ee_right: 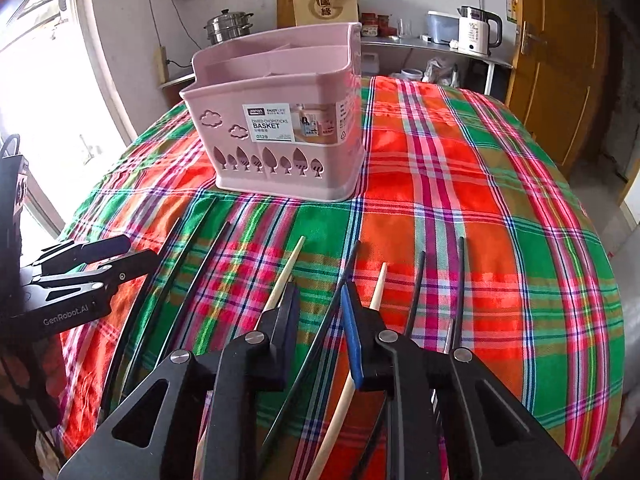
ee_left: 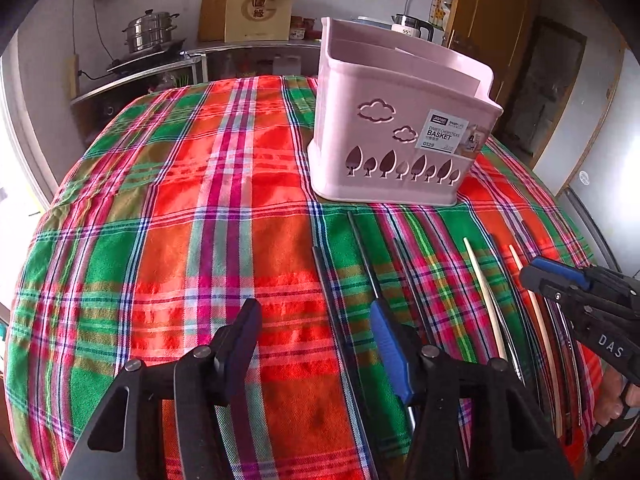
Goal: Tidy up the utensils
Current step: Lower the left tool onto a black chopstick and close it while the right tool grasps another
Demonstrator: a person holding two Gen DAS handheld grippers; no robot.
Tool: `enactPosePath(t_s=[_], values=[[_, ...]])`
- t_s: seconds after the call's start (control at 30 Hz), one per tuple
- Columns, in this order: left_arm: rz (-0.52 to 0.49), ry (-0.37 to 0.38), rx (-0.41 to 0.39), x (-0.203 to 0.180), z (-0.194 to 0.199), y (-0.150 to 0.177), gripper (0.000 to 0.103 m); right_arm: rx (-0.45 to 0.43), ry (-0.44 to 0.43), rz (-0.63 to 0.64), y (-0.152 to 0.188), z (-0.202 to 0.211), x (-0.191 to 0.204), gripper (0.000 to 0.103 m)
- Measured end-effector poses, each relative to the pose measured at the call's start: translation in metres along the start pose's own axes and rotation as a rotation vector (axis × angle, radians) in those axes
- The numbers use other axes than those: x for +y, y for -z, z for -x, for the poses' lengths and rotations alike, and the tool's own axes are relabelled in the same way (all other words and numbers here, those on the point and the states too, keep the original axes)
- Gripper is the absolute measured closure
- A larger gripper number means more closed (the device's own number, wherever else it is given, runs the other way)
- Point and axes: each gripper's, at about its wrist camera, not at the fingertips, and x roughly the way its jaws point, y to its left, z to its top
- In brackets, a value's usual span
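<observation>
A pink divided chopstick basket (ee_left: 372,148) (ee_right: 236,92) stands upright on the plaid tablecloth. In front of it, several dark and pale chopsticks lie side by side, pointing at the basket. My left gripper (ee_left: 316,320) (ee_right: 124,254) hovers open over the leftmost dark chopsticks (ee_left: 326,276); one lies between its jaws near the blue pad, untouched. My right gripper (ee_right: 320,300) (ee_left: 536,276) is low over the middle of the row, jaws narrow but apart. A dark chopstick (ee_right: 350,258) runs between them with no pad pressing on it. A pale chopstick (ee_right: 294,254) passes under its left finger.
The plaid tablecloth (ee_left: 224,184) (ee_right: 480,184) drops off at the rounded table edges. Behind the table are a counter with a steel steamer pot (ee_left: 150,32) (ee_right: 228,26), a paper bag (ee_left: 258,12), a kettle (ee_right: 478,32) and a wooden door (ee_right: 556,60).
</observation>
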Motion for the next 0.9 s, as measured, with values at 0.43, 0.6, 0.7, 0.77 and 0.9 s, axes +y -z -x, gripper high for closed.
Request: enactPosePath(t_s=[0.43,0.6,0.7,0.77,0.9], values=[[-0.067,-0.072,0.048,-0.017,-0.021,-0.007,0.058,0.089,0.044,-0.010,-0.008,-0.030,-0.004,0.092],[-0.054,-0.093,0.052,-0.017,-0.022,-0.011,0.084,0.093,0.060,-0.002,-0.011,-0.033,-0.001,0.095],[-0.035,-0.091,0.057,-0.012,-0.024,-0.014,0.093,0.095,0.046,-0.010,-0.012,-0.033,-0.001,0.097],[-0.028,-0.086,0.061,-0.009,-0.024,-0.016,0.095,0.095,0.039,-0.009,-0.012,-0.033,0.000,0.098],[-0.006,-0.055,0.062,-0.003,-0.022,-0.019,0.096,0.080,0.023,-0.015,-0.015,-0.028,0.002,0.098]])
